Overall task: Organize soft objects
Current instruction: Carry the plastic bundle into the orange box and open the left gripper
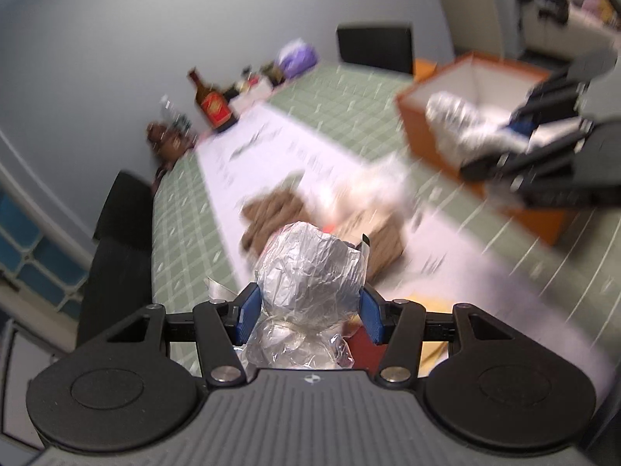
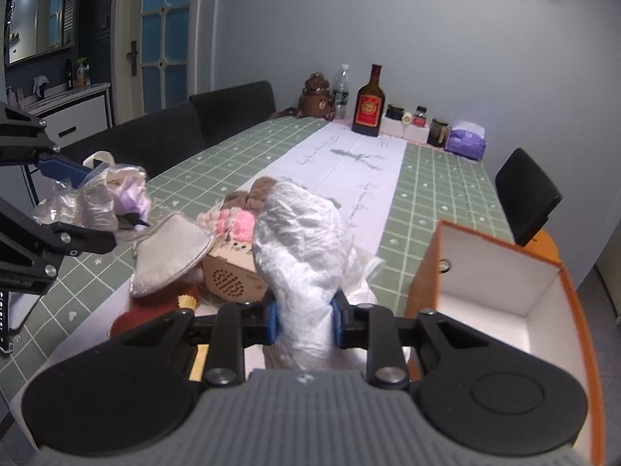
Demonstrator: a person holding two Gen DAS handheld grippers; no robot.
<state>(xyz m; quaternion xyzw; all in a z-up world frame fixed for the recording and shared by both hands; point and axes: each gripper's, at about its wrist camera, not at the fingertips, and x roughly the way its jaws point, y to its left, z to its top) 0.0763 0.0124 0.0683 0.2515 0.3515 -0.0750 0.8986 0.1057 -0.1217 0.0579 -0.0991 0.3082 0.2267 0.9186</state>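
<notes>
orange box (image 2: 504, 272) right of pile; brown bottle (image 2: 368, 105), chairs (image 2: 233, 112) beyond.

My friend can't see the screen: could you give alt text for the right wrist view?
The right hand-held gripper clamps a crinkled white plastic bag above a green checked table, beside an open orange box. The left hand-held gripper holds a clear-wrapped bundle.

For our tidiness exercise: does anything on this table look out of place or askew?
Yes: the grey pouch leans tilted against the cardboard box, with pink and brown plush heaped on top, a jumble rather than sorted.
</notes>
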